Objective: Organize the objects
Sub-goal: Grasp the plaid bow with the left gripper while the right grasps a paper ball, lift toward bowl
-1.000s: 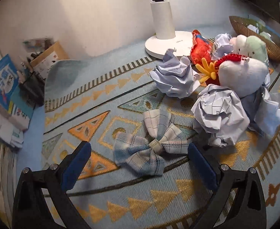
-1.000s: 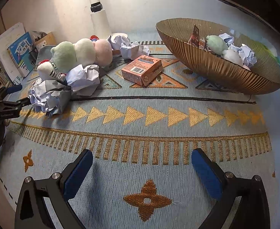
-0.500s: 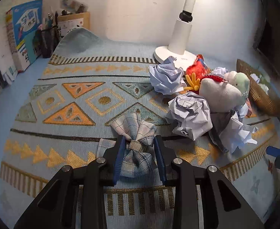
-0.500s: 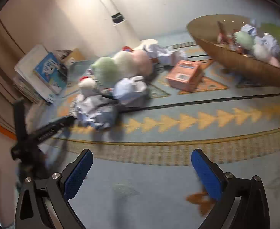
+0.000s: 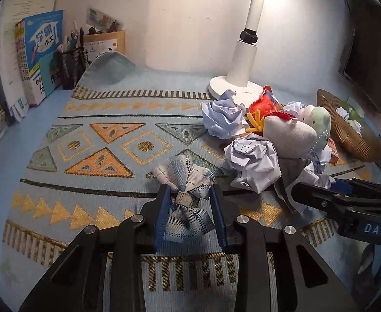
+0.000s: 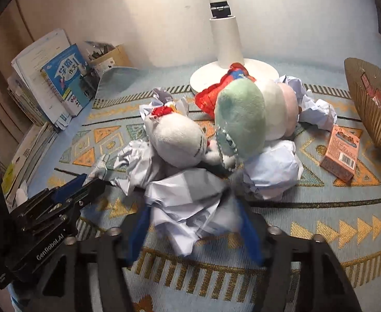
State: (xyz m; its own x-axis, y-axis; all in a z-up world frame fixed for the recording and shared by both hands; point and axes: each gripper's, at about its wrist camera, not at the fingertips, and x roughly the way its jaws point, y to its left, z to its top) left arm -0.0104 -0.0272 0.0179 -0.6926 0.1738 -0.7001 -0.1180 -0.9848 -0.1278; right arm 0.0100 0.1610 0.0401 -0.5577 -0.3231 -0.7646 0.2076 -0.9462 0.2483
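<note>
Here, the left gripper [image 5: 189, 214] is clenched on a plaid fabric bow [image 5: 186, 197] at the mat's six o'clock. The right gripper [image 6: 194, 230] is closing around crumpled paper [image 6: 190, 202]; squeeze fully, then carry toward the basket [image 6: 372, 109] at three o'clock.

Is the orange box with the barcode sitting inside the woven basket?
No, the orange box lies on the patterned mat, apart from the woven basket at the right edge.
</note>
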